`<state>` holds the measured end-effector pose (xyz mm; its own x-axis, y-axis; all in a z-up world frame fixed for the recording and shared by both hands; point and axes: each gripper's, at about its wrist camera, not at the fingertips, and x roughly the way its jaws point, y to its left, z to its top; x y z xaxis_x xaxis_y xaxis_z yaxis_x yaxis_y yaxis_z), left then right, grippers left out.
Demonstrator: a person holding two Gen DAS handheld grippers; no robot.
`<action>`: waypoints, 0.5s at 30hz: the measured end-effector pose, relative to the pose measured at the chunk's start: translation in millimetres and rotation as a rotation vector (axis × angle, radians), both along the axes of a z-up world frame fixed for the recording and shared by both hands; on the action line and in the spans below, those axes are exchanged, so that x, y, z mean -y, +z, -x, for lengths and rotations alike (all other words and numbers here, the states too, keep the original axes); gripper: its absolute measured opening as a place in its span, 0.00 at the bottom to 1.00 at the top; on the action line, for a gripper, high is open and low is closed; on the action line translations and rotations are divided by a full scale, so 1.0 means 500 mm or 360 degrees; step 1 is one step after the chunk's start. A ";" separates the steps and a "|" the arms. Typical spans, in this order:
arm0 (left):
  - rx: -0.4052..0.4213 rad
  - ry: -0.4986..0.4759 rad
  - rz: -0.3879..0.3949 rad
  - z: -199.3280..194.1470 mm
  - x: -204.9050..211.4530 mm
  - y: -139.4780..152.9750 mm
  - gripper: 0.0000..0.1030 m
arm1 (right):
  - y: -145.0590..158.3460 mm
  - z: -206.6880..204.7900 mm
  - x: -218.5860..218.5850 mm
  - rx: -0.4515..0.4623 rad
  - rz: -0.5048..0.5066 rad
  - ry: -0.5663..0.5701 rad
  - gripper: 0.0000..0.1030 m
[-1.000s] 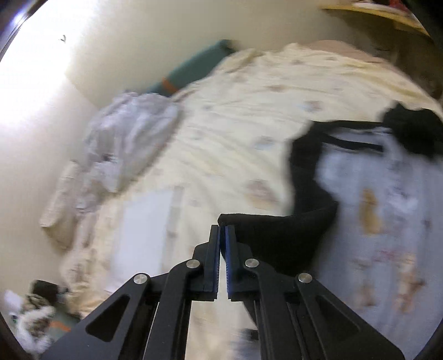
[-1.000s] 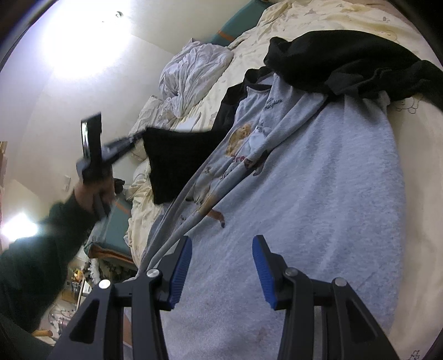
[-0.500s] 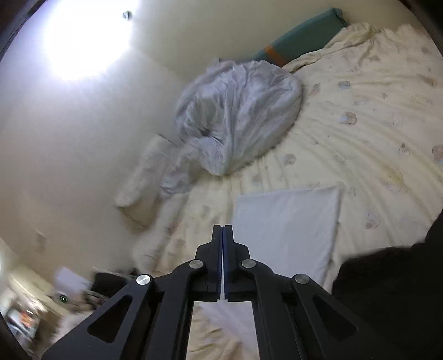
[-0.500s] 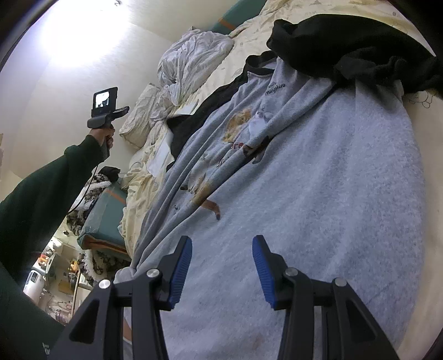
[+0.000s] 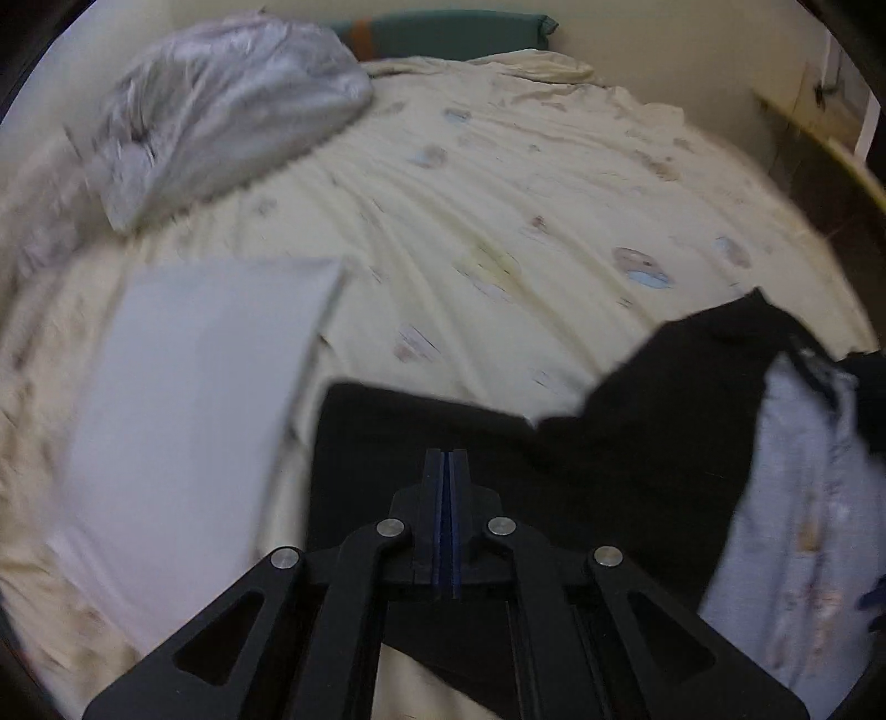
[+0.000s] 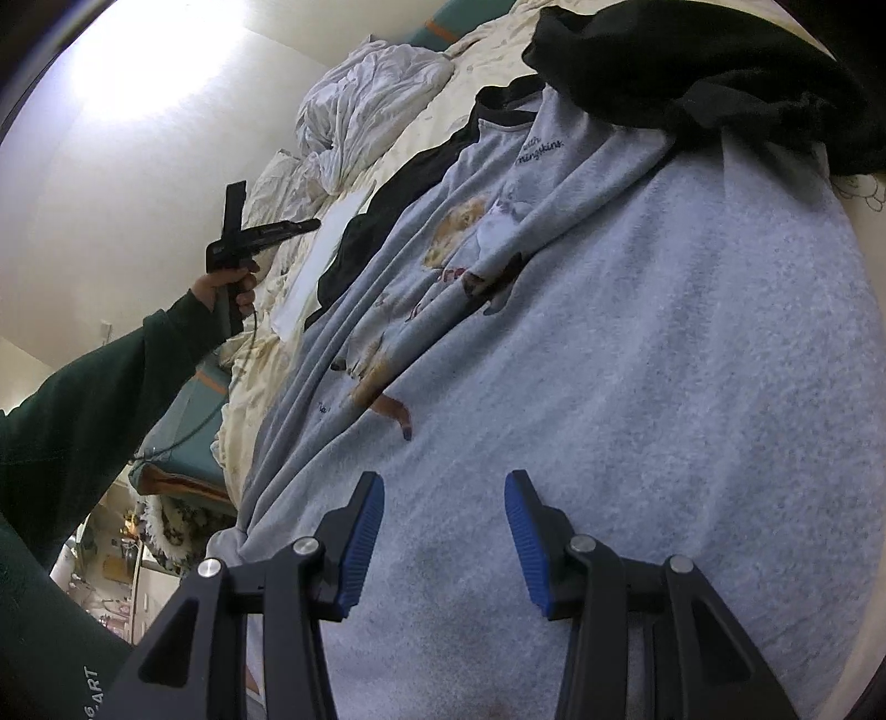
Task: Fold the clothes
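Grey sweatshirt (image 5: 786, 498), printed, lies on the bed at the right edge of the left wrist view, its black sleeve (image 5: 498, 459) spread flat on the cream bedsheet (image 5: 498, 221) in the near centre. The left hand-held gripper (image 5: 447, 459) points down over that sleeve; its jaws are opening, only a thin slit shows between the blue pads, and no cloth is seen between them. A flat white folded item (image 5: 188, 399) lies to the left of the sleeve, just beside it. A crumpled grey-white duvet (image 5: 221, 111) sits at the far left, with a teal cushion (image 5: 454, 33) behind it at the wall. This view is blurred. In the right wrist view, the grey sweatshirt (image 6: 637, 360) fills most of the frame, creased along its left side and lying on the bed. The right hand-held gripper (image 6: 443, 515) hangs over the sweatshirt's near part with jaws parted and nothing between them; whether the tips touch the cloth cannot be told. A black garment (image 6: 692, 72) lies bunched over the sweatshirt's far right end. At the left, a person's hand (image 6: 227, 288) in a dark green sleeve (image 6: 83, 415) holds the left hand-held gripper (image 6: 310, 224) above the bed's left side.
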<state>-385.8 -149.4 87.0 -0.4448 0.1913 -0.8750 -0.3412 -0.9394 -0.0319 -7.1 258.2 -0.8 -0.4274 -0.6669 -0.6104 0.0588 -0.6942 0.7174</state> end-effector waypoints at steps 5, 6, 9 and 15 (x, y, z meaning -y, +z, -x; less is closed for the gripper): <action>0.0177 0.0147 -0.0184 -0.038 0.045 -0.041 0.43 | -0.003 0.001 -0.002 0.0007 0.0003 0.0003 0.45; 0.0224 0.0195 -0.0221 -0.046 0.056 -0.052 0.80 | -0.003 0.001 -0.003 0.0007 0.0004 0.0003 0.45; 0.0349 0.0315 -0.0402 -0.071 0.090 -0.082 1.00 | -0.003 0.000 -0.003 0.0001 0.0002 0.0001 0.45; 0.0383 0.0440 -0.0333 -0.085 0.087 -0.125 0.99 | -0.003 -0.004 -0.001 0.0004 -0.0013 0.0002 0.45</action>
<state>-343.5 -192.8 24.4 -0.2922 0.2776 -0.9152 -0.0366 -0.9595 -0.2794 -4.8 258.6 -2.2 -0.4250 -0.6625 -0.6168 0.0582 -0.7000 0.7118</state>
